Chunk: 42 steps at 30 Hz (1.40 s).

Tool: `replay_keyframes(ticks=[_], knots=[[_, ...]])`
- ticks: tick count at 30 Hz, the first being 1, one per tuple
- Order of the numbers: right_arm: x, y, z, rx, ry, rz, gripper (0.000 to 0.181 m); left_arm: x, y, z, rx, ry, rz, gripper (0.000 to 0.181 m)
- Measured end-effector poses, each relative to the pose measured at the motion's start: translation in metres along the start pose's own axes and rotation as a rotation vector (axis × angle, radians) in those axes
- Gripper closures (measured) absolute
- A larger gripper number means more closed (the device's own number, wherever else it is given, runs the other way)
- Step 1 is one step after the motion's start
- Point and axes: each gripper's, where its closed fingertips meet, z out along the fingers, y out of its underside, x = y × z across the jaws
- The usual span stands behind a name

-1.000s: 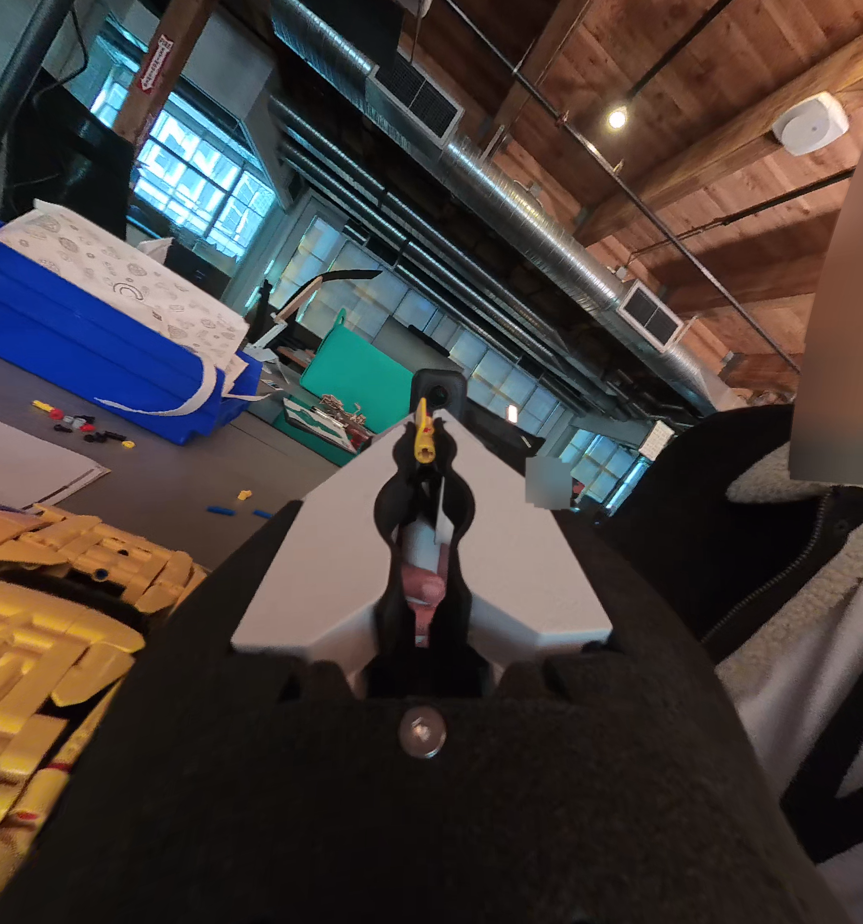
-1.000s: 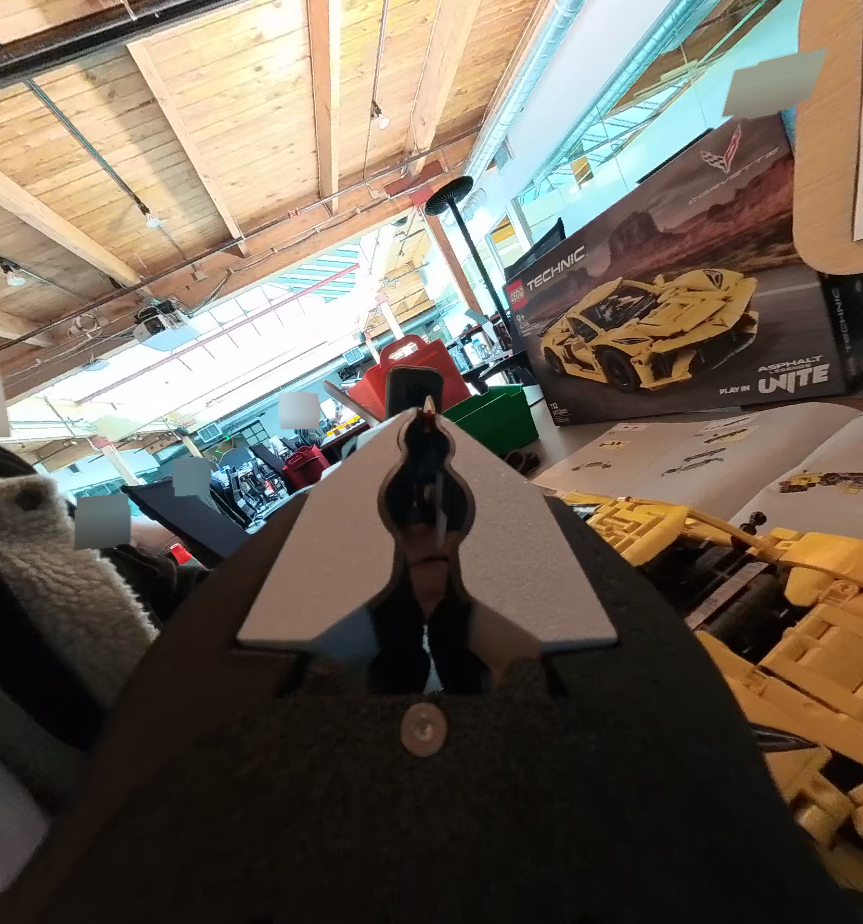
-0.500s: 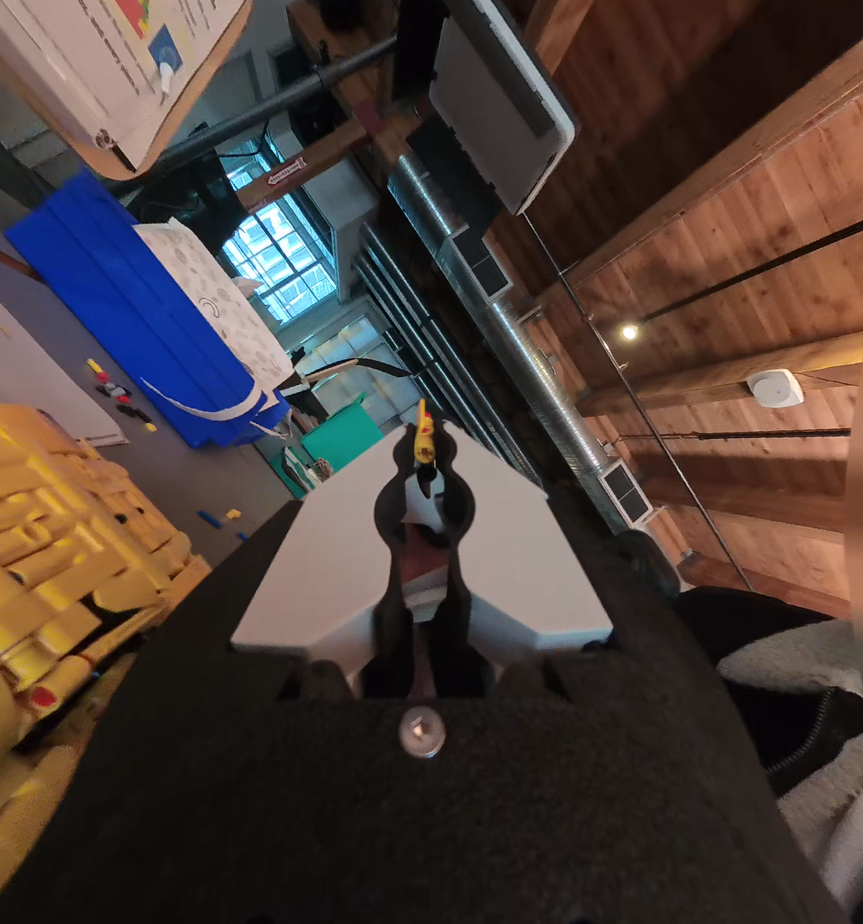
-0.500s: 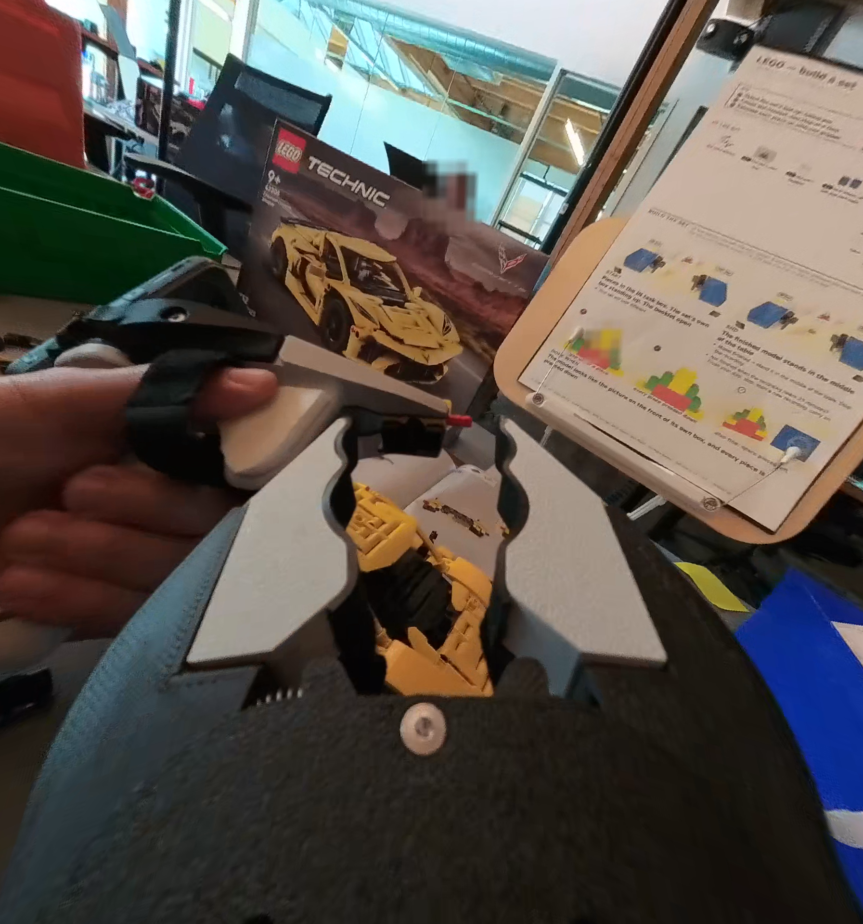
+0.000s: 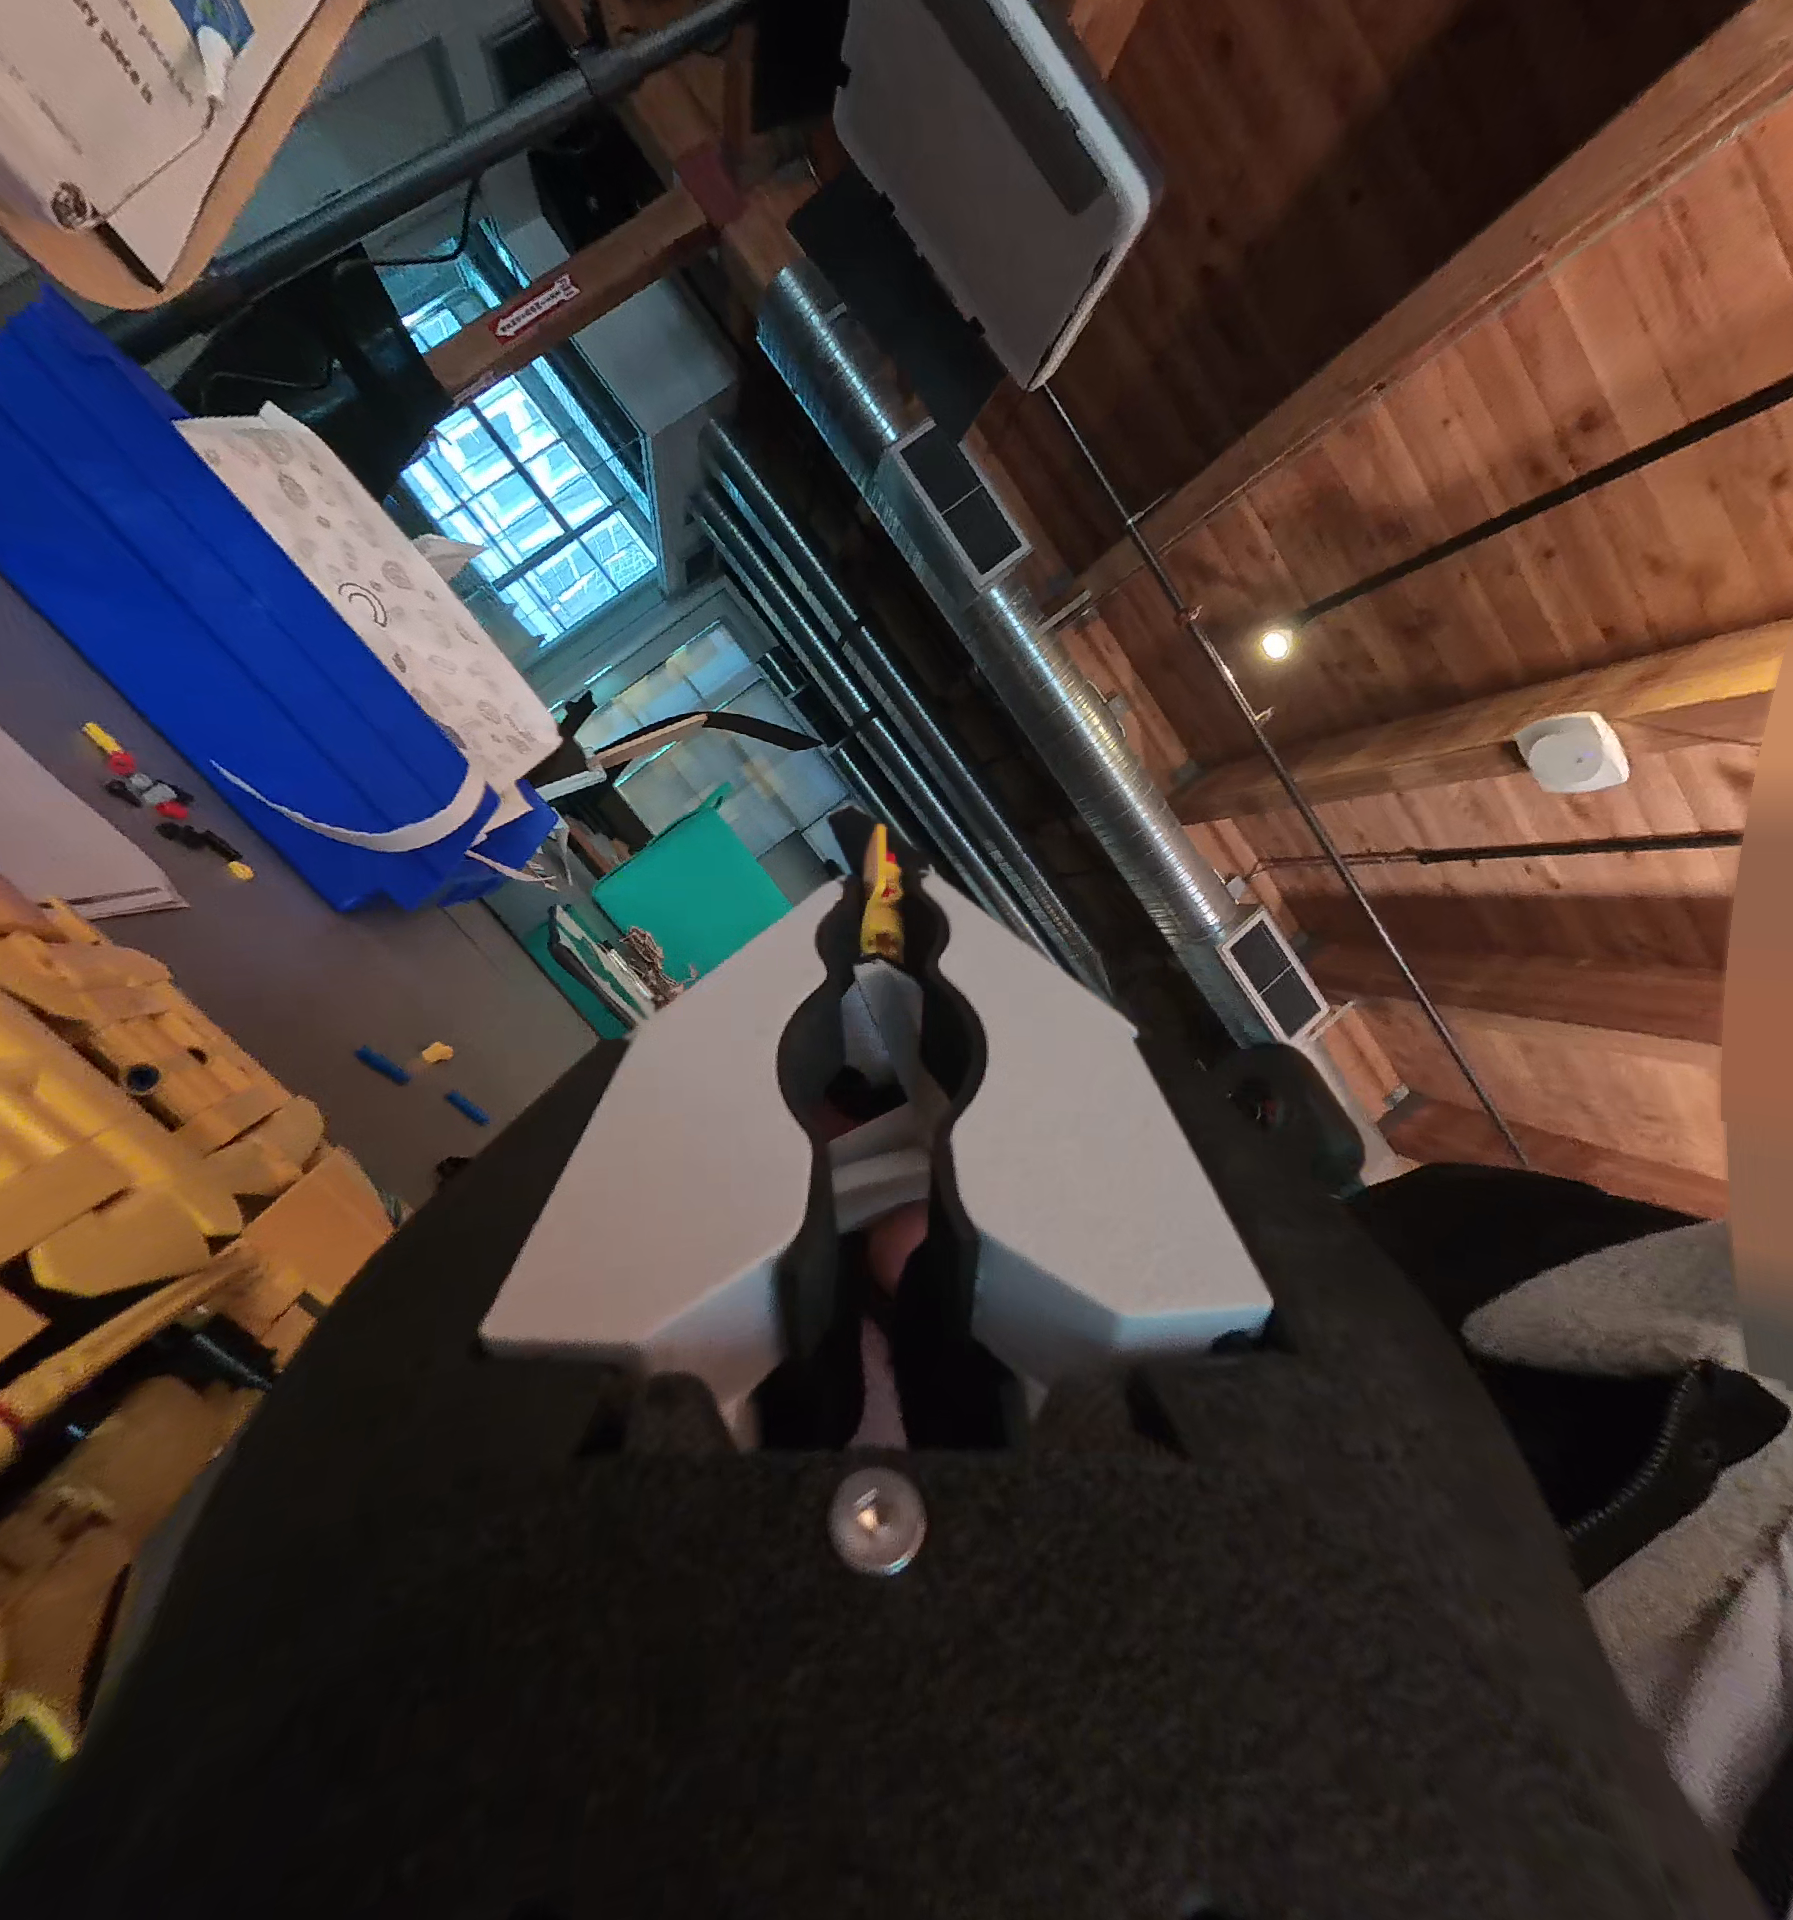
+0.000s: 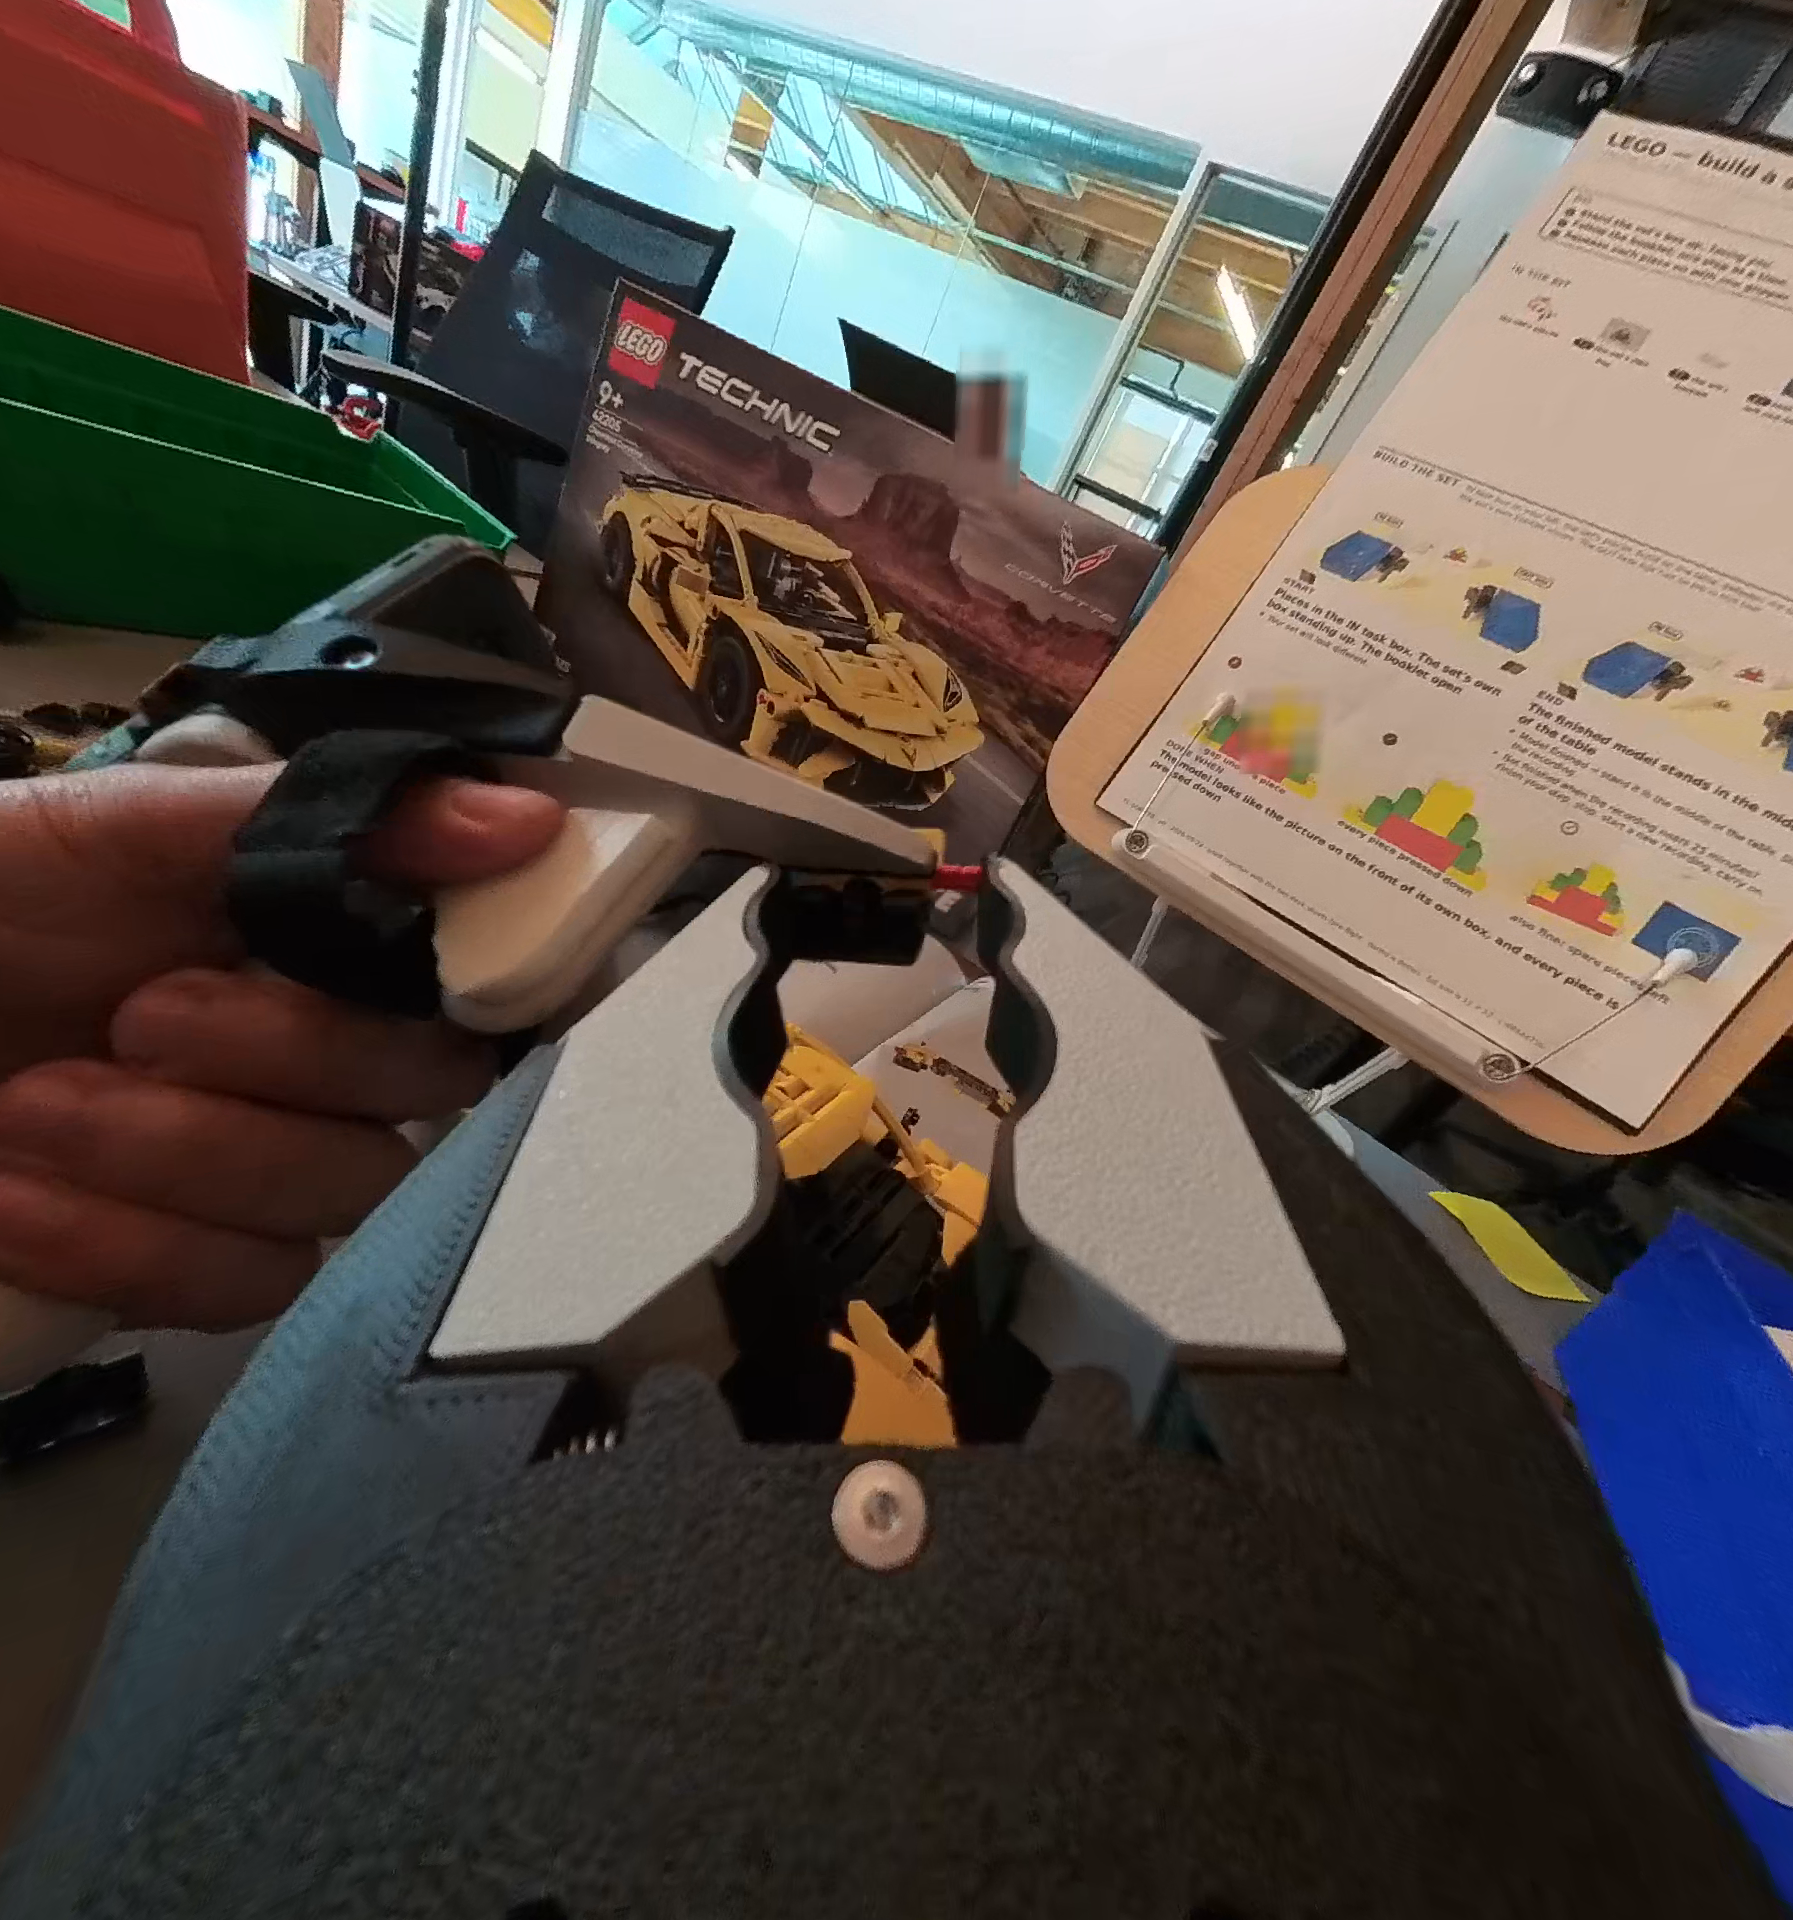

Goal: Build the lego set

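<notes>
My left gripper (image 5: pixel 879 883) is shut on a small yellow piece with a red end (image 5: pixel 879 906) and is tilted up toward the ceiling. In the right wrist view a hand holds that left gripper (image 6: pixel 928 864) in from the left, and the piece's red end (image 6: pixel 959 879) sticks out between my right gripper's fingertips. My right gripper (image 6: pixel 881 891) is open and empty, its jaws wide apart. The yellow car model (image 6: pixel 850 1132) lies below, seen through the gap. It also shows at the left of the left wrist view (image 5: pixel 92 1164).
The set's box (image 6: pixel 840 644) stands behind, with the open booklet (image 6: pixel 933 1049) in front of it. An instruction board (image 6: pixel 1494 727) is at the right, a green bin (image 6: pixel 144 499) at the left and a blue bin (image 5: pixel 196 623) nearby. Loose pieces (image 5: pixel 159 795) lie on the grey table (image 5: pixel 352 987). Left and right tips are no more than a few centimetres apart.
My right gripper has opened and swung down from the ceiling toward the table. The left gripper's piece now sits between its fingertips. The left view has tilted.
</notes>
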Motion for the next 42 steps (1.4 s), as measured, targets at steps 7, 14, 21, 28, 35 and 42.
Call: replay_keyframes(ticks=[7,14,21,28,35,42], knots=[[0.001,0.001,-0.001,-0.025,0.014,-0.013,0.147,-0.001,0.001,0.001,-0.025,-0.021,0.034,0.174],[-0.003,0.006,-0.008,0.023,-0.174,0.278,0.146,-0.005,-0.001,-0.006,-0.163,-0.017,0.099,0.175],[-0.016,-0.002,-0.028,-0.010,-0.798,0.975,0.146,0.009,0.002,-0.007,-0.235,0.037,0.200,0.175],[-0.022,0.002,-0.030,-0.021,-0.844,0.998,0.176,0.005,0.024,-0.004,-0.347,0.025,0.224,0.174],[-0.011,0.007,-0.031,0.020,-0.835,1.078,0.176,0.001,0.013,-0.009,-0.343,-0.008,0.288,0.174],[-0.011,0.006,-0.031,0.028,-0.840,1.096,0.176,0.001,0.018,-0.009,-0.381,-0.009,0.304,0.174]])
